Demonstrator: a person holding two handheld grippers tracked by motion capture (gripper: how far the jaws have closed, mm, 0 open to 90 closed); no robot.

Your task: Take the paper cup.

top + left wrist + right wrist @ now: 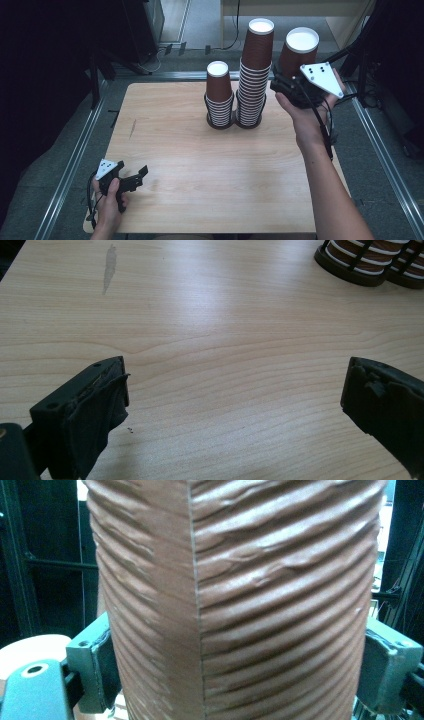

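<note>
My right gripper (287,82) is clamped on a ribbed brown cup (299,50) raised beside the taller stack (254,75), my left gripper (131,181) rests empty with jaws apart, and squeezing harder could crumple the thin wall or tip that stack.

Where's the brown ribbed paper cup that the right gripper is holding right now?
In the high view, the brown ribbed paper cup is upside down in the right gripper, lifted right of the taller cup stack.
</note>
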